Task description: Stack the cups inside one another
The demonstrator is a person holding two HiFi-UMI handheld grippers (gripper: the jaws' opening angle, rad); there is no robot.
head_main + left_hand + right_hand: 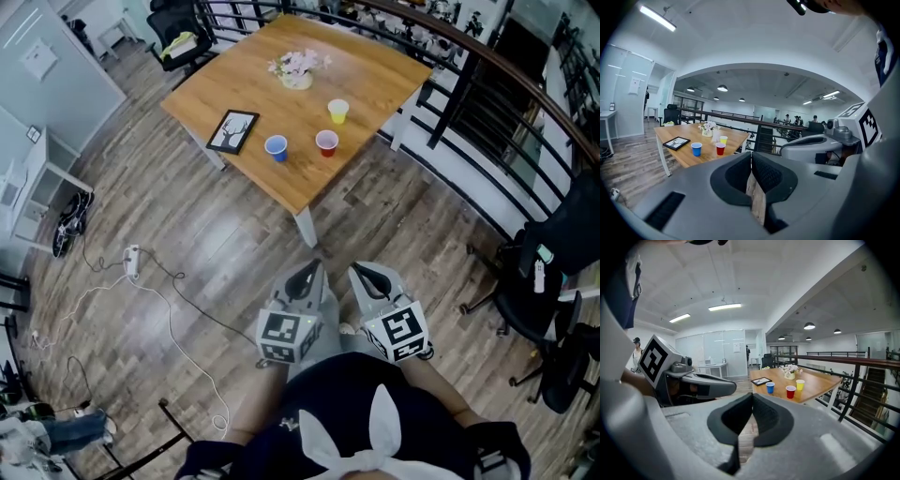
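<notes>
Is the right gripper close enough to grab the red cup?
Probably not yet: the right gripper is shut and far from the red cup, with floor between. Nothing blocks the way.

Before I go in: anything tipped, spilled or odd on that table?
Nothing stands out. The blue cup, red cup and yellow cup stand upright and apart on the table; no spill shows.

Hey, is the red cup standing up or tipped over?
Upright: the red cup stands on its base on the table, mouth facing up.
</notes>
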